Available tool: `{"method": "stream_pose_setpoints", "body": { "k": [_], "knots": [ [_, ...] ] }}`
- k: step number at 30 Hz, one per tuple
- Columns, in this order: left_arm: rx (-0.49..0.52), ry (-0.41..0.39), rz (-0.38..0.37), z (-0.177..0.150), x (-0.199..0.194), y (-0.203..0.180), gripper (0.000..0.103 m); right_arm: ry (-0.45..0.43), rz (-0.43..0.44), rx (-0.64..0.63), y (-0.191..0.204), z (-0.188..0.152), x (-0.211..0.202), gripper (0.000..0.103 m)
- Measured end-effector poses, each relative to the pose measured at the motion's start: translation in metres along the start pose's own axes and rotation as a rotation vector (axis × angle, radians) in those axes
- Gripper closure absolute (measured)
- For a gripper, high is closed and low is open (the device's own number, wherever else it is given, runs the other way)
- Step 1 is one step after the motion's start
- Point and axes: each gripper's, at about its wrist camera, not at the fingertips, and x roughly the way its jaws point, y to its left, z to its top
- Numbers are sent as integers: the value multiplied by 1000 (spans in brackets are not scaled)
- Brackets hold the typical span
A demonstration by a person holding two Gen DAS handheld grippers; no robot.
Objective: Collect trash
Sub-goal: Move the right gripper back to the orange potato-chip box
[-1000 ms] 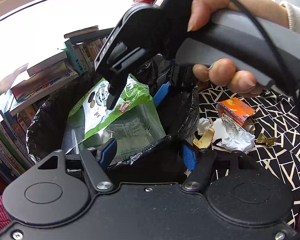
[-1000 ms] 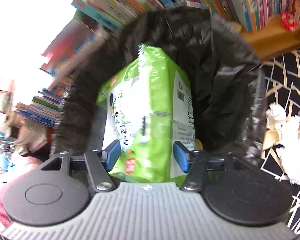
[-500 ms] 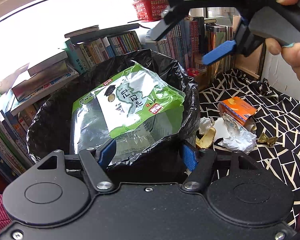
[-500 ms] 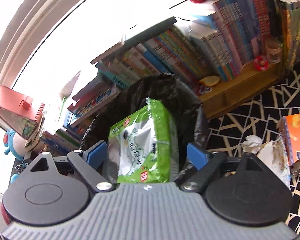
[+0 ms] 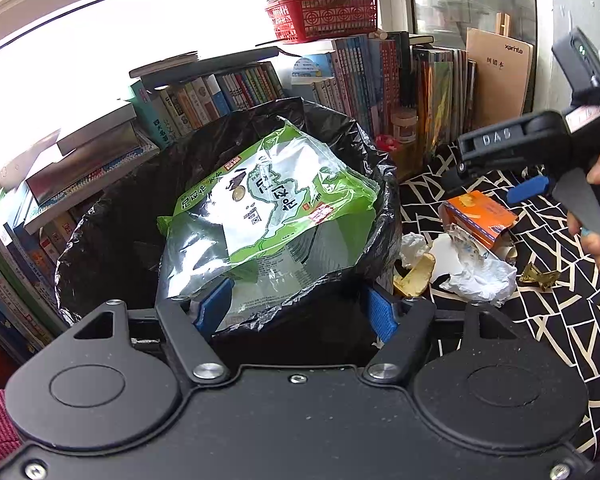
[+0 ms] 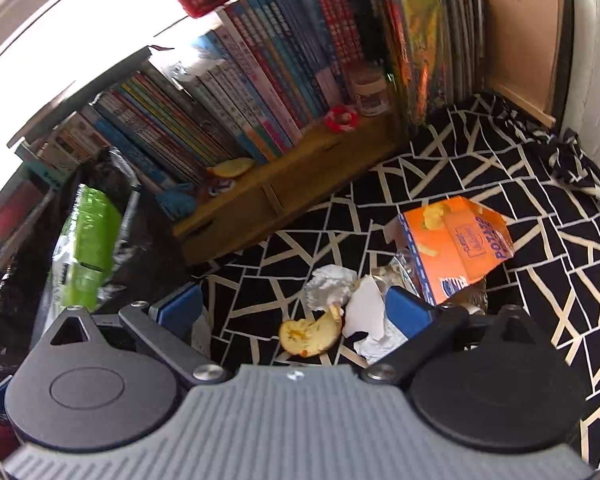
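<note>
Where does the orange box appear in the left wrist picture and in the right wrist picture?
Left wrist: the orange box lies at the right of the middle, on the black-and-white cloth, right of the black bin bag.
Right wrist: the orange box lies right of centre, above the right blue pad.
Shared landmark: the fruit peel beside the crumpled white paper.

Black left tongs (image 5: 296,312), grey ribbed right tongs (image 6: 296,306), blue pads (image 6: 410,312)

Right gripper (image 6: 296,304) agape, empty
</note>
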Motion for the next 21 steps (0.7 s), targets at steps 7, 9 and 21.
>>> {"method": "stream_pose_setpoints", "body": {
  "k": [7, 9, 21],
  "knots": [
    [12, 1, 9, -1, 1, -4, 32, 35, -97, 101, -41, -13, 37, 2],
    [13, 0, 10, -1, 1, -4, 32, 29, -109, 147, -51, -13, 42, 2],
    [9, -3, -5, -2, -1, -2, 31, -14, -173, 260, -81, -14, 62, 2]
  ]
}}
